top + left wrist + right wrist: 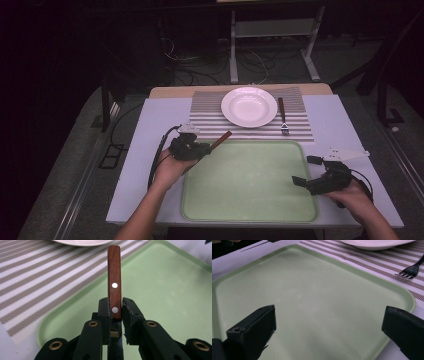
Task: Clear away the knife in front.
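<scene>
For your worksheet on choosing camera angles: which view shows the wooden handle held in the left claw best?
The left gripper view: the brown wooden handle with two metal rivets stands large and sharp between the left claw. The high view shows it as a small brown stick. In the right gripper view I can't make it out.
</scene>
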Demonstrator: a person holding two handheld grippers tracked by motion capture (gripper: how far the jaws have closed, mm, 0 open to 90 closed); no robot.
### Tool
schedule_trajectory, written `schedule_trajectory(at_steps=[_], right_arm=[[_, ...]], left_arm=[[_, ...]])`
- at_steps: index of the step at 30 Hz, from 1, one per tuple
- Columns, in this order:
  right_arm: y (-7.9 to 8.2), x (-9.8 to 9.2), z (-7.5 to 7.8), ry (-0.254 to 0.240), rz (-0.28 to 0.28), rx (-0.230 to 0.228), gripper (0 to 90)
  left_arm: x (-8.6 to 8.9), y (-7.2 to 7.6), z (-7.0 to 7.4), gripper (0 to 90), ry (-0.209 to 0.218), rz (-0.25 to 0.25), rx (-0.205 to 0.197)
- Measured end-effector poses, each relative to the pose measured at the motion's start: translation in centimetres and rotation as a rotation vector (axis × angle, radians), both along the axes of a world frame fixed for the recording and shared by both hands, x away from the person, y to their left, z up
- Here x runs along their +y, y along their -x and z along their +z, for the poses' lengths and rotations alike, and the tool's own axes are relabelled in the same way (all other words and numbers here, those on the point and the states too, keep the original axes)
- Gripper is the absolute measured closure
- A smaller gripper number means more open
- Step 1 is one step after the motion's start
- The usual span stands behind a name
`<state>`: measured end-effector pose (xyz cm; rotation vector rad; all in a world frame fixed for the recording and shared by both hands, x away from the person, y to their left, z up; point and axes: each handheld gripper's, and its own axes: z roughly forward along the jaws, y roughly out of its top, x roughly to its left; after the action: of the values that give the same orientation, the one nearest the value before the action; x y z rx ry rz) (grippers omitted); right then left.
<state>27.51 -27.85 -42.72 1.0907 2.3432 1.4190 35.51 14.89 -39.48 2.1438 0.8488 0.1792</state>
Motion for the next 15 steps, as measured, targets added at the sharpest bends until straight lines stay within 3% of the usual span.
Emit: schedule_trajectory(at_steps=[5, 15], right_arm=[[0.0, 0.0, 0.0, 0.001, 0.0, -0.002, 0.0], [0.0, 0.1, 0.0, 0.004, 0.008, -0.003, 0.0]], left_arm=[[-0.4, 1.7, -0.9, 77.0, 0.004, 0.006, -0.003], [-0.6, 3.2, -2.8, 76.9, -0.017, 0.022, 0.021]])
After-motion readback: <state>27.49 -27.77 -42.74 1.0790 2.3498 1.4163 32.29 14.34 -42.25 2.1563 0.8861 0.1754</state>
